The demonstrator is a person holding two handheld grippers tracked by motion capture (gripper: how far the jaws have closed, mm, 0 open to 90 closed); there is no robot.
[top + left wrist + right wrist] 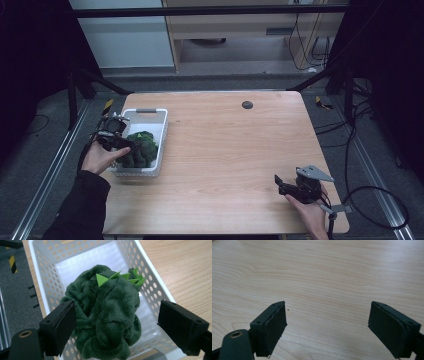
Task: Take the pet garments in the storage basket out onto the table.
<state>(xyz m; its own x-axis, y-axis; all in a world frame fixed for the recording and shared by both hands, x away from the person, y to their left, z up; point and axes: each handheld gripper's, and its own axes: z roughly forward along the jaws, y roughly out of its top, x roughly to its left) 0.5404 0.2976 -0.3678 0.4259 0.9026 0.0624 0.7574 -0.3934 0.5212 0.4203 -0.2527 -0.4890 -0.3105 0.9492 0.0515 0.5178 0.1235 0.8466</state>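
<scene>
So the dark green plush toy is sitting bunched up in the white perforated basket at the left side of the worktop. Looks like fleece with stiff lime felt spikes on top, so I'd guess very light, squashy, not fragile, not slippery. The left gripper is spread wide around the toy, one jaw touching the fabric, the other apart from it. I'd pinch the fat middle fold rather than the spikes, which would probably just bend. The right gripper is also spread, holding nothing, over bare wood.
</scene>
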